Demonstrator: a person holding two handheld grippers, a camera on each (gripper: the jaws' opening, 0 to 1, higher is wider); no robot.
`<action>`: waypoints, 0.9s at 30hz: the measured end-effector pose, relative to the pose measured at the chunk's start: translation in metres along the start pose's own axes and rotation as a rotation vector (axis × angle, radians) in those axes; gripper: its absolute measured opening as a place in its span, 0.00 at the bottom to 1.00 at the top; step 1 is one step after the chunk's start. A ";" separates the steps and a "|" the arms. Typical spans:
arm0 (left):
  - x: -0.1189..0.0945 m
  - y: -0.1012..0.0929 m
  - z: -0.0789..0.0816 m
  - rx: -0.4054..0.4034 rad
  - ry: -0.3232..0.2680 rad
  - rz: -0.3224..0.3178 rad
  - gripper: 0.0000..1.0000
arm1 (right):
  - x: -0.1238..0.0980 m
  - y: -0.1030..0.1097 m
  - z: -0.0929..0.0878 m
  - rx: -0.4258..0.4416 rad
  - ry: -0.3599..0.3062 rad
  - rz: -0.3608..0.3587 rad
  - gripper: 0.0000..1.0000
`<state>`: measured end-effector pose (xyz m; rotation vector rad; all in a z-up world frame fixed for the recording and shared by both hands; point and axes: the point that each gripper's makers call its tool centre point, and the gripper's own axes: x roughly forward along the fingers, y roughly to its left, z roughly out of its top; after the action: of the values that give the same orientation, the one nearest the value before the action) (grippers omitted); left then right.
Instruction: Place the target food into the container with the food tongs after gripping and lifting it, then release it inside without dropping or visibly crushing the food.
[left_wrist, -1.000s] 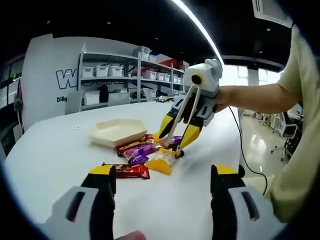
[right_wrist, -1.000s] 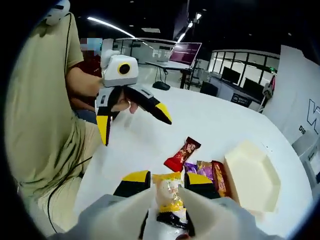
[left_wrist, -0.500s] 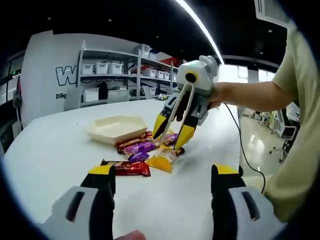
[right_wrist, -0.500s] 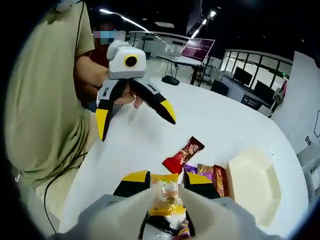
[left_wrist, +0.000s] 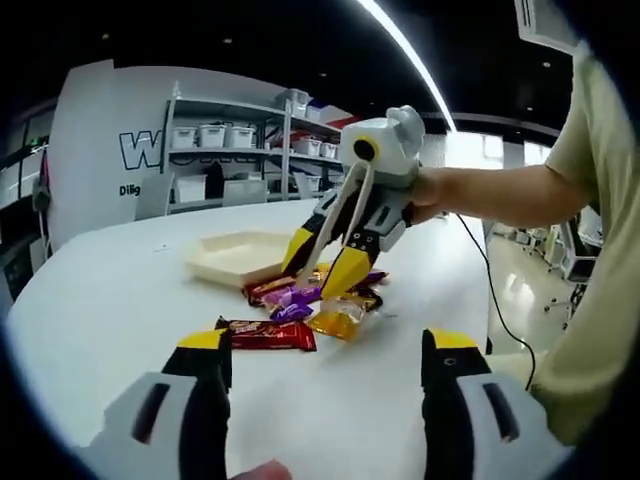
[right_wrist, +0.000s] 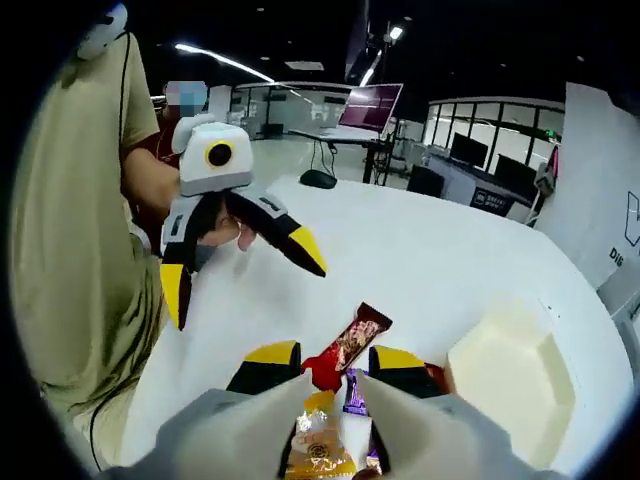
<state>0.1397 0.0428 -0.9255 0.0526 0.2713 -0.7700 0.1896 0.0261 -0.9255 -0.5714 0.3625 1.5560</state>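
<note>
the right tool (left_wrist: 325, 268) has lifted the yellow snack packet (right_wrist: 318, 445) above the tabletop (left_wrist: 100, 300), gripping it via tongs (left_wrist: 340, 222) near the tray (left_wrist: 235, 255); left tool (right_wrist: 245, 275) open.

right tool (left_wrist: 322, 264) lifted yellow snack (left_wrist: 338, 321), nearer tray (left_wrist: 232, 256)

Bright ceiling light strips (left_wrist: 400, 50) streak across a dark ceiling, lighting the white table (left_wrist: 120, 300) evenly with soft shadows. Fisheye curvature bends the edges; nearby objects blur slightly.
</note>
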 end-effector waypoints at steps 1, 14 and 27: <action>0.000 0.001 0.000 0.001 -0.002 0.003 0.75 | 0.002 -0.001 0.001 0.003 0.000 -0.002 0.22; -0.002 0.008 0.001 0.006 0.000 0.048 0.78 | 0.026 -0.010 0.004 0.077 0.022 -0.071 0.22; -0.004 0.009 -0.001 0.000 -0.002 0.066 0.77 | 0.038 -0.017 0.001 0.189 0.042 -0.137 0.23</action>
<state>0.1430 0.0520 -0.9264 0.0603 0.2667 -0.7048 0.2069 0.0593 -0.9443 -0.4720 0.4875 1.3631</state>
